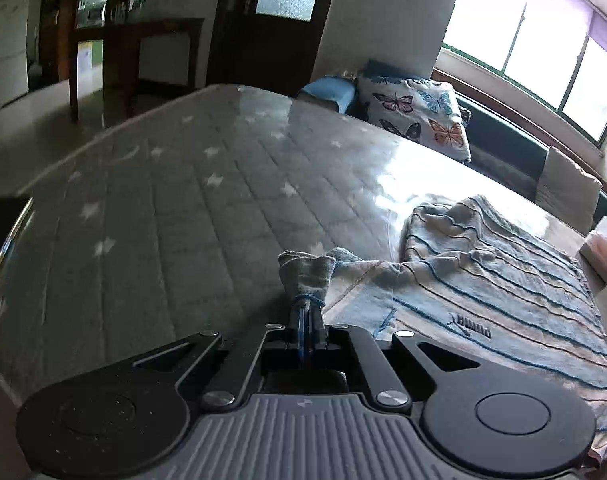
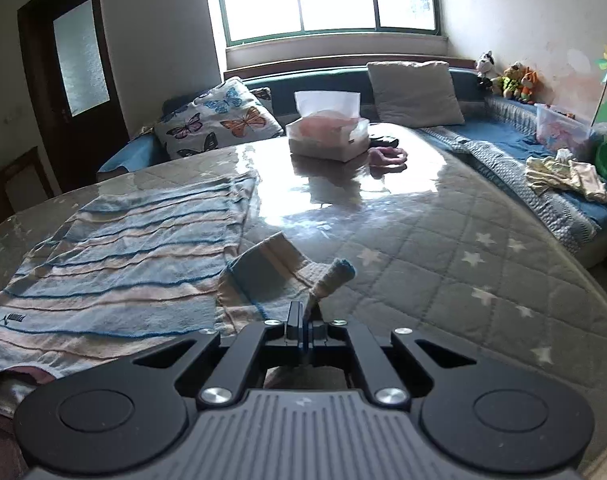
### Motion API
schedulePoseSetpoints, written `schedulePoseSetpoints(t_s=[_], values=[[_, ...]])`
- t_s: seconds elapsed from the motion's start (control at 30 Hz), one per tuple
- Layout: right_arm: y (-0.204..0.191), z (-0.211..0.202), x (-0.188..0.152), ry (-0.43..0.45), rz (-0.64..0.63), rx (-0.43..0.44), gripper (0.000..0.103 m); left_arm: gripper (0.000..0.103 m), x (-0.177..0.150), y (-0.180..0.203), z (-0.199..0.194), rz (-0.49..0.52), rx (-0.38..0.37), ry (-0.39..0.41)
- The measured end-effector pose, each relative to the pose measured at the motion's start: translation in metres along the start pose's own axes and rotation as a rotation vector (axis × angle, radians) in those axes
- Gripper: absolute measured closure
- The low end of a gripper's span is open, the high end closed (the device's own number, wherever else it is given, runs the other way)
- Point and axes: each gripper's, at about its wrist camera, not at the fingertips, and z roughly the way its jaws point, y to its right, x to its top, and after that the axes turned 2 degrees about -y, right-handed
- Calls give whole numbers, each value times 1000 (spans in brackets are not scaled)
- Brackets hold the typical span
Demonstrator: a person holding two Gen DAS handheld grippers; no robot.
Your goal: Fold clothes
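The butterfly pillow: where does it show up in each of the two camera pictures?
Left wrist view: the butterfly pillow sits upper right of centre, beyond the table's far edge, below the window.
Right wrist view: the butterfly pillow sits upper left of centre, right of the dark door.
Shared landmark: the striped shirt on the table.

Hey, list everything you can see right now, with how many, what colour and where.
striped shirt: one, blue and pink stripes, spread on the table, both near corners pinched
table: one, grey quilted cover with white stars under a glossy sheet
tissue box: one, clear with pink inside, far end of table
butterfly pillow: one, white with coloured butterflies, on the bench
grey pillow: one, on the bench under the window
stuffed toys: a few, bench's far right corner
left gripper: black, jaws shut on a shirt corner
right gripper: black, jaws shut on another corner
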Motion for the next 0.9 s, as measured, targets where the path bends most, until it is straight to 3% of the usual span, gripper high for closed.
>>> schedulePoseSetpoints(t_s=[0.1,0.27,0.4,0.47,0.5,0.53,0.6,0.67,0.9], values=[[5,-14,-6,8,2,-19,101,101,-11,-5,-8,2,7,-24],[18,-10,-28,-82,28,-34,100,99,-23,-10,-3,20,29,-90],[18,-11,-18,-80,-4,-49,90,93,-18,-11,-8,51,77,-76],[18,-11,-13,-77,-21,-57,89,79,-10,-14,-10,53,95,-57],[18,-11,-10,-76,-29,-61,89,65,-7,-14,-10,55,105,-45],[18,-11,-8,-75,-37,-65,88,60,-4,-13,-10,61,111,-35],[18,-11,-2,-73,-54,-72,87,60,3,-7,-8,84,104,-22],[19,-12,3,-70,-71,-80,77,59,11,5,-3,112,80,-15],[-17,20,36,-73,-141,27,70,60,47,65,27,222,-18,25]])
